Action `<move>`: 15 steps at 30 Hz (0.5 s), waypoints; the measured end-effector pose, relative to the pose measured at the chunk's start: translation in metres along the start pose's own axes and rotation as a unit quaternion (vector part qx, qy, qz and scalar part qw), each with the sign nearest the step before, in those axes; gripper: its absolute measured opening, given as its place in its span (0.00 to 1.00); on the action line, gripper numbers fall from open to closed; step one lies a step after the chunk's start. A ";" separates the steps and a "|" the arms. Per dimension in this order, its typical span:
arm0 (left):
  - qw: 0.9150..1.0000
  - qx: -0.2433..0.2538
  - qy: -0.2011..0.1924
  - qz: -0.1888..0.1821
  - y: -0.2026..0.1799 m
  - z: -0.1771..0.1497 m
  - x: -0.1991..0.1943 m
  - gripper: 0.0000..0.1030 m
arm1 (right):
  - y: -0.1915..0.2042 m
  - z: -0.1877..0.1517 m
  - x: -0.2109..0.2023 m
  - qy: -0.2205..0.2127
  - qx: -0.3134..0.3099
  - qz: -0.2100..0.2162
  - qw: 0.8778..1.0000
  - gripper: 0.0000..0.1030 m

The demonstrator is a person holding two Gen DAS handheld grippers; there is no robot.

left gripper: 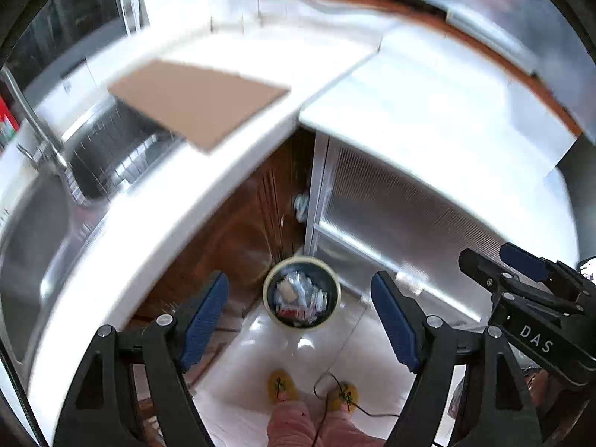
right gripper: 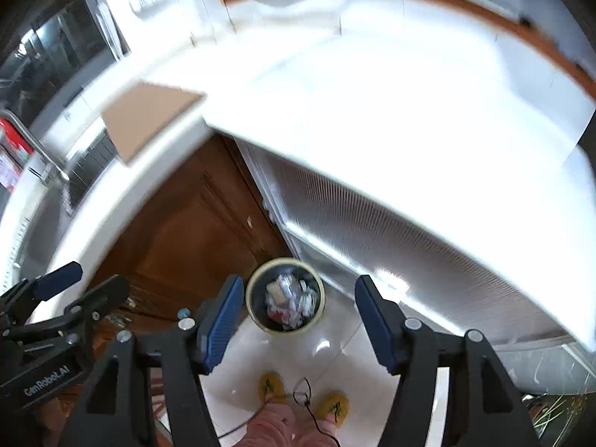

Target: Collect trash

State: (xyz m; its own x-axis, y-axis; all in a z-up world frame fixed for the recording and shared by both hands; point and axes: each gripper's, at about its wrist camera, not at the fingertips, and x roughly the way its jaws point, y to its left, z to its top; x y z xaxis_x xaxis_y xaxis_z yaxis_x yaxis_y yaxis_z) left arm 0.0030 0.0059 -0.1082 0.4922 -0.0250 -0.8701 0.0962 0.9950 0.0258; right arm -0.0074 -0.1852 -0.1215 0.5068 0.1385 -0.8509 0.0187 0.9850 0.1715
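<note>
1. The round dark trash bin with a pale rim [left gripper: 301, 292], full of crumpled white wrappers [left gripper: 298, 294], stands on the glossy white tile floor [left gripper: 335, 354].
2. High above the bin, the left gripper [left gripper: 300, 320] gapes empty.
3. Beside it, the right gripper [right gripper: 294, 316] likewise spreads empty.
4. A brown cardboard sheet [left gripper: 197, 100] lies on the white counter [left gripper: 156, 246] above the bin.

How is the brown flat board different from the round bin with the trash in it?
The brown board lies flat up on the white counter; the bin stands down on the shiny floor. The brown board has straight edges and nothing on it; the bin is round, dark inside and holds crumpled trash. Neither is being held by a gripper.
</note>
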 end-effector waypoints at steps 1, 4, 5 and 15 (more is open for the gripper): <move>1.000 0.005 -0.009 0.005 -0.002 0.005 -0.013 0.75 | 0.001 0.006 -0.014 -0.010 -0.002 -0.003 1.000 0.61; 0.999 0.013 -0.034 0.016 -0.007 0.022 -0.056 0.75 | 0.004 0.018 -0.047 -0.024 -0.002 -0.007 1.000 0.61; 0.999 0.014 -0.041 0.017 -0.008 0.026 -0.063 0.75 | 0.004 0.022 -0.057 -0.029 0.000 -0.005 1.000 0.61; 0.992 0.021 -0.122 0.010 -0.020 0.064 -0.147 0.75 | 0.013 0.051 -0.134 -0.107 -0.002 0.004 0.994 0.61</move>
State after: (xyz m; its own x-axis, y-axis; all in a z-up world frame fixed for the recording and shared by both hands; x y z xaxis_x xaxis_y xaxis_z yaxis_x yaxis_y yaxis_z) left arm -0.0155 -0.0169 0.0507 0.6882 -0.0325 -0.7248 0.1177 0.9908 0.0674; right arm -0.0306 -0.1964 0.0200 0.6785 0.1217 -0.7244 0.0113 0.9844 0.1758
